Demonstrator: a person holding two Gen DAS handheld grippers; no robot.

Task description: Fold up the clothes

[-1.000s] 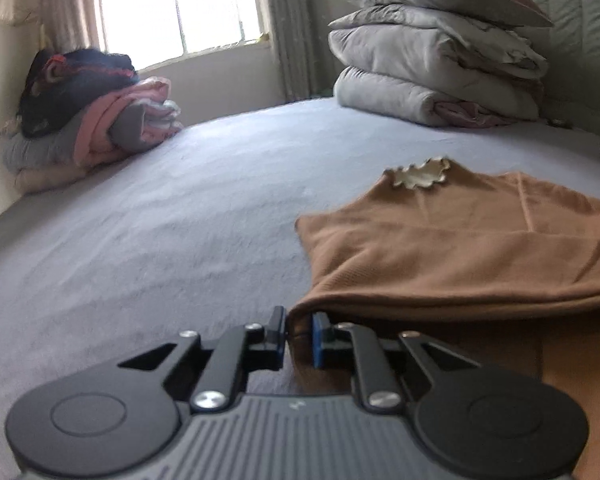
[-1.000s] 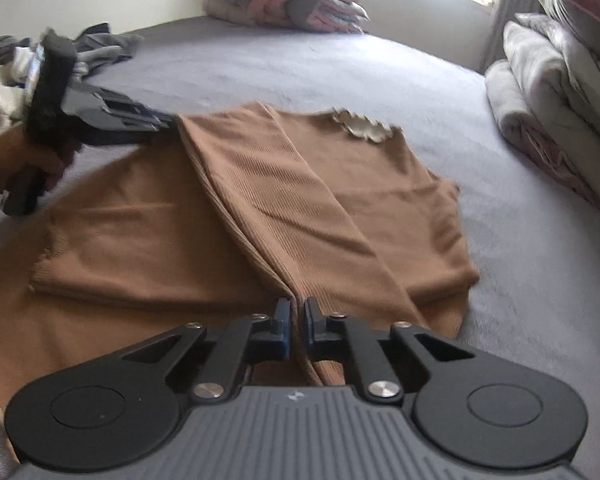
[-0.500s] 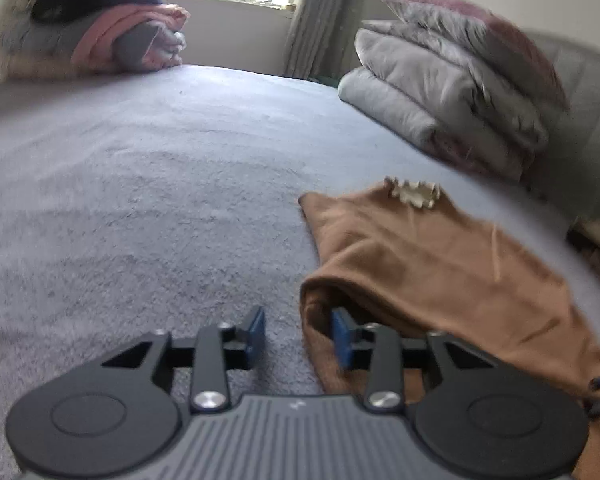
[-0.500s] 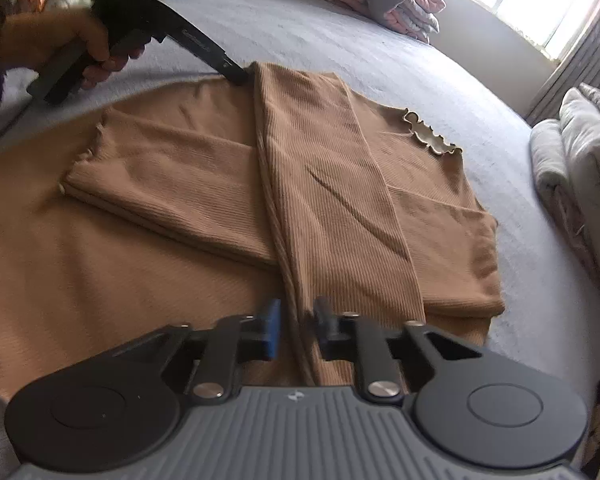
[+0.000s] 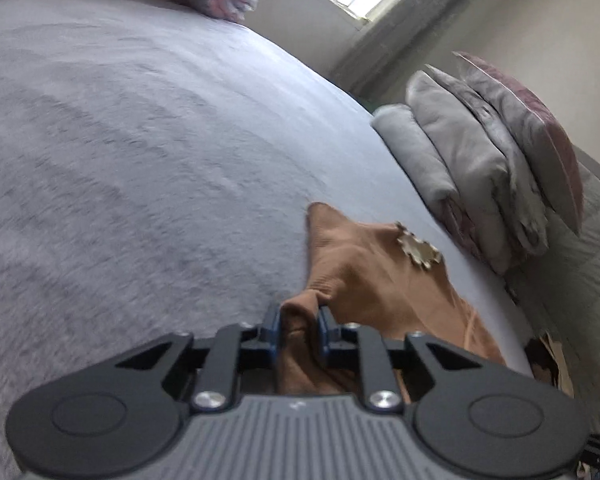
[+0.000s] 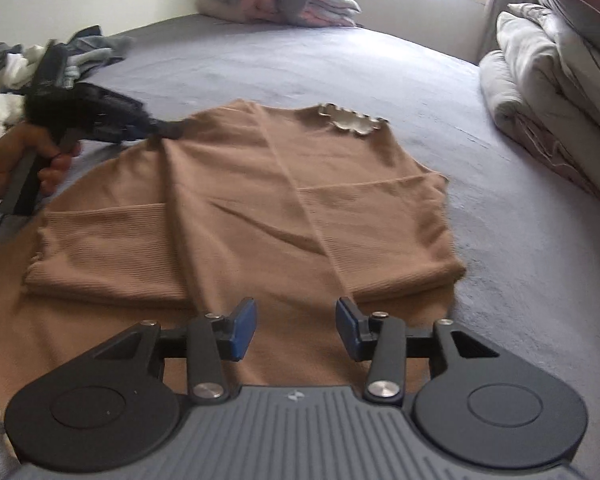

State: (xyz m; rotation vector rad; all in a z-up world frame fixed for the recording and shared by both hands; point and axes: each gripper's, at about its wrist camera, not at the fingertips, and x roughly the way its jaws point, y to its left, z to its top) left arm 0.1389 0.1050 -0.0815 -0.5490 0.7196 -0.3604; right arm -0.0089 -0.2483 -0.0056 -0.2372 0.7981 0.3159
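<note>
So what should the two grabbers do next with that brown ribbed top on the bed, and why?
Probably bring the right gripper down to pinch the hem: its jaws are opening with nothing between them, above the brown ribbed top, while the left gripper is closing on a bunched shoulder edge.

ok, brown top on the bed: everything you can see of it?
The brown top is ribbed knit with a cream scalloped collar. It lies mostly flat on the grey bedspread, collar toward the far end, sleeves folded in across the body, one with a ruffled cuff. The left gripper has a bunched fold of its shoulder edge between its closing jaws. The right gripper hangs over the hem end, jaws opening, nothing between them.
</note>
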